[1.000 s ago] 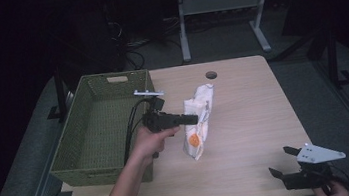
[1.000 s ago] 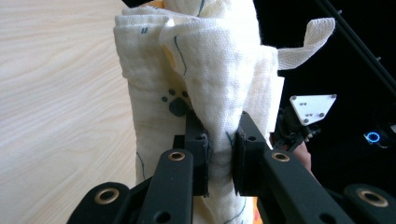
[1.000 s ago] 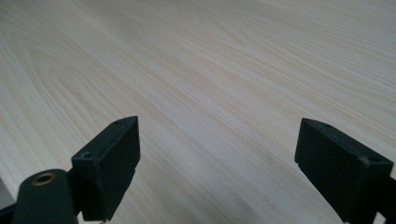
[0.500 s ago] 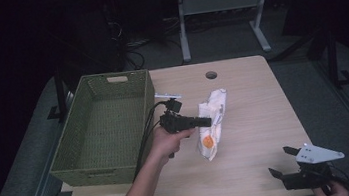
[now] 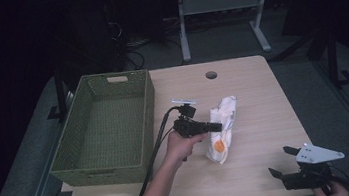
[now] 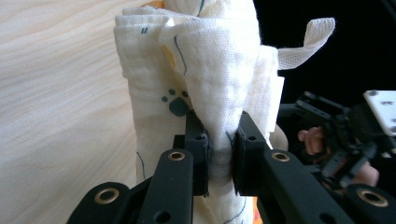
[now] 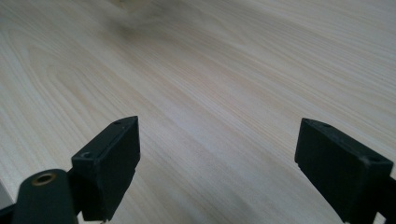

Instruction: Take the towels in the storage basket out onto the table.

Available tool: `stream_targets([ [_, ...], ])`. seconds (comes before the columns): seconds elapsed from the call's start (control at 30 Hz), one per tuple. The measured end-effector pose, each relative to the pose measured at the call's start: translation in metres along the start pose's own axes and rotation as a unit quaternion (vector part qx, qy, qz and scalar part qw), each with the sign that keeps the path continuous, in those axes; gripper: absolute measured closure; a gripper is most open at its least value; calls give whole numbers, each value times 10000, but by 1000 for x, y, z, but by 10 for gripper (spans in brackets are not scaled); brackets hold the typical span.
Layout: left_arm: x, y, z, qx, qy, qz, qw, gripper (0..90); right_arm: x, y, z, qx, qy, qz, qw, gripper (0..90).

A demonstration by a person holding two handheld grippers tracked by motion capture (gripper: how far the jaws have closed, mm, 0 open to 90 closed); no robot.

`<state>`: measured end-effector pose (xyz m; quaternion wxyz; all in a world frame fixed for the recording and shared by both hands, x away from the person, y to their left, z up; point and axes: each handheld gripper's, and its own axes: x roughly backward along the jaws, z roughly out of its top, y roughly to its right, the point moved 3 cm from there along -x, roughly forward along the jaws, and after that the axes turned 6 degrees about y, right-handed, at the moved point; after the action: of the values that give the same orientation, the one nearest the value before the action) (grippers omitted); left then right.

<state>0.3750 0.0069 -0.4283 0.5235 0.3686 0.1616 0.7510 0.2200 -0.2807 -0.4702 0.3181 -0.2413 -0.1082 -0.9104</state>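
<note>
Your left claw (image 6: pixel 219 154) covers the pinched fold of the cloth (image 6: pixel 205 74), so you cannot see the fabric between the pads, and the bottom edge of the left gripper view cuts off the cloth's lower end. In the high view the cloth's print (image 5: pixel 218 146) is too small to read beside that claw. Your right hand (image 5: pixel 331 190) runs off the bottom edge there, below the right claw (image 5: pixel 281 163). In the right gripper view, the far corner of the worktop (image 7: pixel 126 18) blurs out, with a smudged shape at the top edge.
</note>
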Motion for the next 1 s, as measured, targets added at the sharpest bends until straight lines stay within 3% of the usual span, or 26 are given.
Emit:
stream_targets([
  [0.3, -17, -4, -10, 5, -11, 355, 9994, 786, 2, 0, 0, -14, 46, -4, 10000, 139],
  [0.43, -21, -4, -13, 9, -41, 351, 9994, 776, 1, 0, 0, -4, 38, 10, 10000, 138],
  [1.0, -20, -23, -12, 330, 115, 762, 9965, 705, 2, 0, 0, -8, 63, 18, 10000, 139],
])
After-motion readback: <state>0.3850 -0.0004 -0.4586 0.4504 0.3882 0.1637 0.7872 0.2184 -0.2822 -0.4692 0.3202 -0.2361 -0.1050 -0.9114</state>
